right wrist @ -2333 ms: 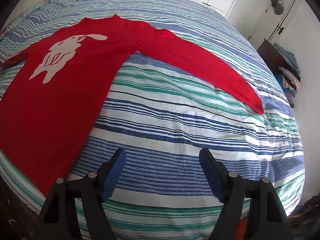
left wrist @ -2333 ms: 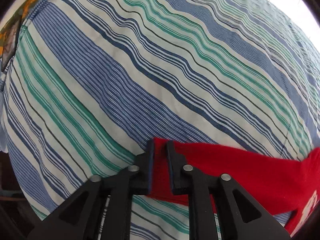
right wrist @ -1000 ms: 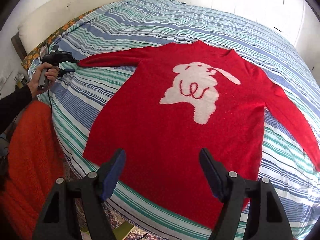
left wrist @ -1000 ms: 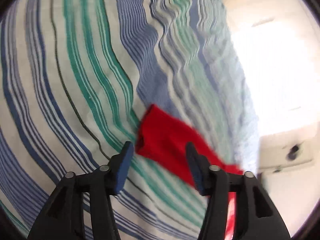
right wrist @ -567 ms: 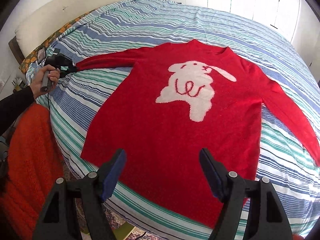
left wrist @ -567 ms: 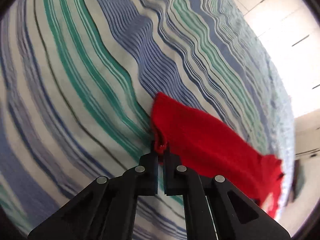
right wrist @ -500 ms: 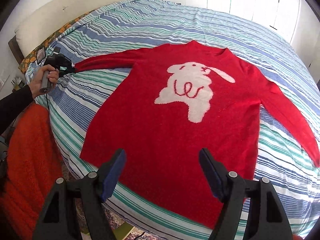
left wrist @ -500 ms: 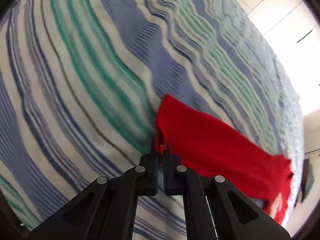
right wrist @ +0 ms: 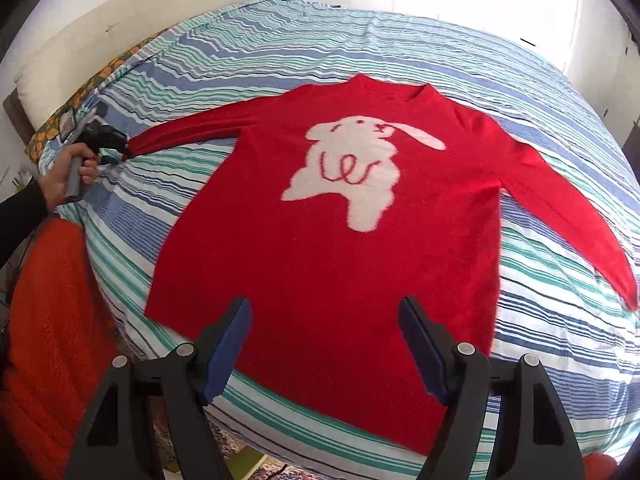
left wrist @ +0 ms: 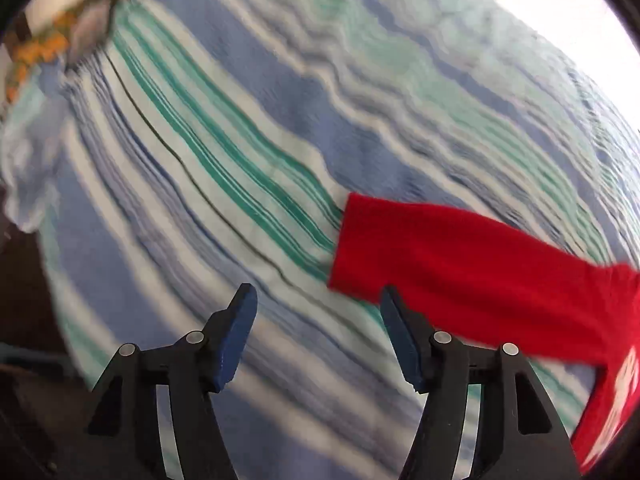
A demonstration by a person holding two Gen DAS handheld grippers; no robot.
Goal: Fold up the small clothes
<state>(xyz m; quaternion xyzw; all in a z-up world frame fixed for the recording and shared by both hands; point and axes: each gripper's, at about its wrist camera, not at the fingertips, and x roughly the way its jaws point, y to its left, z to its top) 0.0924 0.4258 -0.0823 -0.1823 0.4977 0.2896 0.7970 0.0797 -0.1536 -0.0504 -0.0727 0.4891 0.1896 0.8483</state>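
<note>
A red sweater (right wrist: 340, 248) with a white rabbit on its chest lies flat, front up, on the striped bed cover (right wrist: 440, 40), both sleeves spread out. In the left wrist view its left sleeve (left wrist: 460, 264) rests on the stripes, the cuff just ahead of the right-hand finger. My left gripper (left wrist: 318, 294) hovers above the bed with its jaws opening and nothing between them; the view is blurred. The right wrist view shows that gripper (right wrist: 122, 148) at the cuff, held by a hand (right wrist: 64, 176). My right gripper (right wrist: 324, 304) stands open above the sweater's hem, holding nothing.
A beige headboard (right wrist: 120, 20) and an orange-patterned cloth (right wrist: 80, 96) border the bed's far left. An orange-red knit fabric (right wrist: 48, 320) hangs beside the bed's near left edge. White cupboard doors stand behind the bed. Striped cover lies bare around the sweater.
The left gripper, shut on the sleeve cuff half a second ago, has let go, opened and drawn up and back. The cuff lies on the bed. The right gripper has drifted slightly.
</note>
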